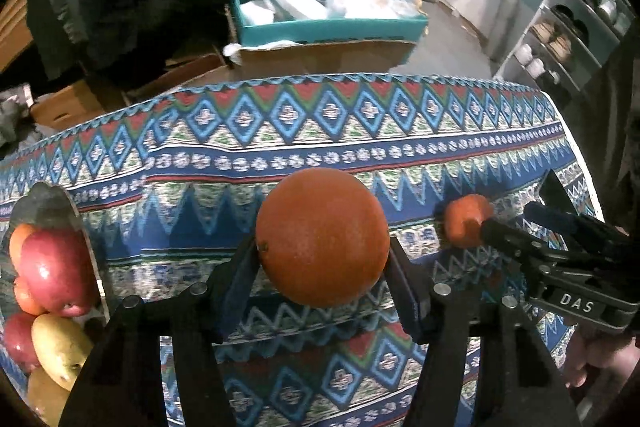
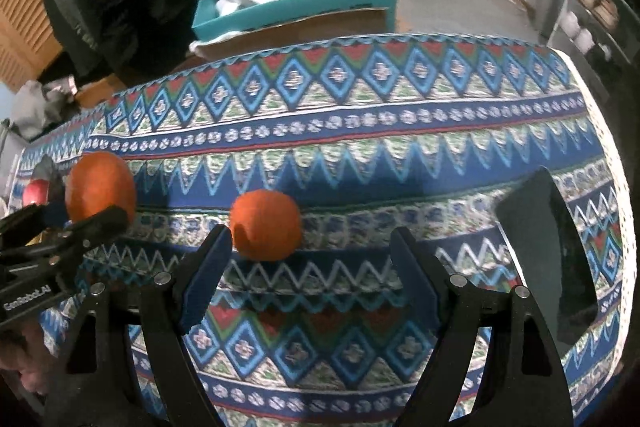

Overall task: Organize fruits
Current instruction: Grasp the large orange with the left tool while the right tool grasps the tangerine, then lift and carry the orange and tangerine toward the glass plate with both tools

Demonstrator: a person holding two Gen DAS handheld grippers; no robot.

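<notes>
My left gripper (image 1: 322, 251) is shut on a large orange (image 1: 322, 237), held above the patterned tablecloth (image 1: 360, 131). It also shows in the right wrist view (image 2: 100, 187) at the left. A small tangerine (image 2: 266, 225) lies on the cloth, just ahead of my open right gripper (image 2: 310, 239) and near its left finger. The tangerine also shows in the left wrist view (image 1: 466, 219), partly behind the right gripper's fingers (image 1: 504, 231). A plate (image 1: 86, 239) at the left edge holds red apples (image 1: 56, 269), yellow pears (image 1: 60, 347) and small orange fruit.
A dark flat object (image 2: 554, 243) lies on the cloth at the right. Beyond the table's far edge stand a teal box (image 1: 328, 27) stuffed with plastic bags, cardboard boxes and a dark jacket. A shelf (image 1: 580, 23) with dishes is at the far right.
</notes>
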